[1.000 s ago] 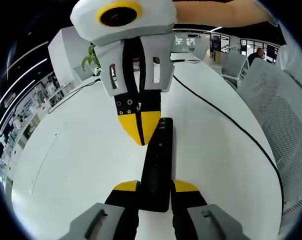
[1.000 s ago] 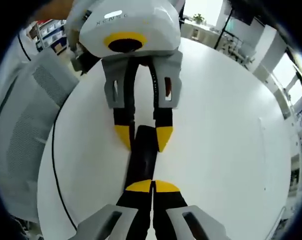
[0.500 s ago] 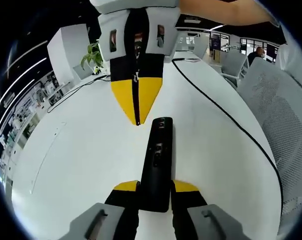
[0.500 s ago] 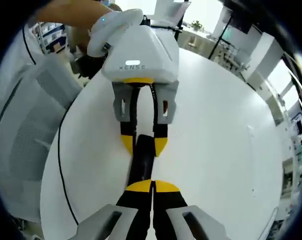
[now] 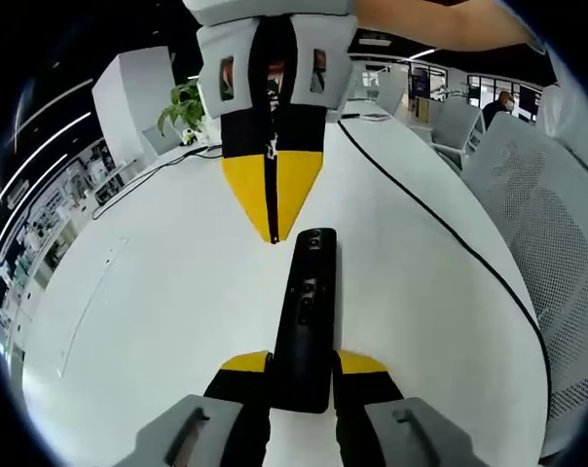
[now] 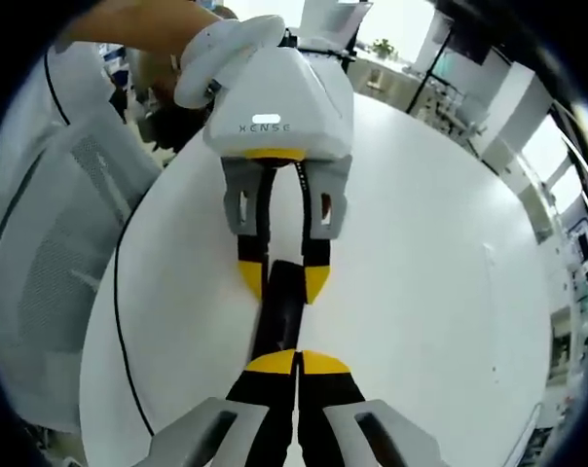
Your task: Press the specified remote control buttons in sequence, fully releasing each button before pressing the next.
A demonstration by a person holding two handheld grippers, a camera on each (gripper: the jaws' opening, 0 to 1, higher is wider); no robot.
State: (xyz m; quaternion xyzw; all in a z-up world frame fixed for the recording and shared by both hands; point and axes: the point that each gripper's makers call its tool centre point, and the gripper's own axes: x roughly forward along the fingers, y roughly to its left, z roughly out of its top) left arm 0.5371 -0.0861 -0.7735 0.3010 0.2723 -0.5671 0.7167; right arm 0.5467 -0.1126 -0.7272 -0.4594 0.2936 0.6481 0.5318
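Two grippers meet over a black remote (image 5: 307, 311) lying on a white table (image 5: 158, 311). In the left gripper view, the left gripper (image 5: 304, 365) has its yellow-tipped jaws parted just enough to clamp the near end of the remote, one tip touching each side. The remote runs straight away from those jaws, its buttons facing up. Just beyond the remote's far end, the right gripper (image 5: 274, 209) comes in from the top with its yellow tips pressed together into a single point; that point hangs close to the remote's far end, and whether it touches cannot be told.

In the right gripper view, the right gripper (image 6: 296, 362) shows its two tips closed against each other with nothing between them, right at the remote (image 6: 279, 311). Past the remote, the left gripper (image 6: 281, 280) holds its other end. A black cable (image 5: 440, 233) runs along the table beside the remote, near a white mesh chair (image 5: 557, 253).
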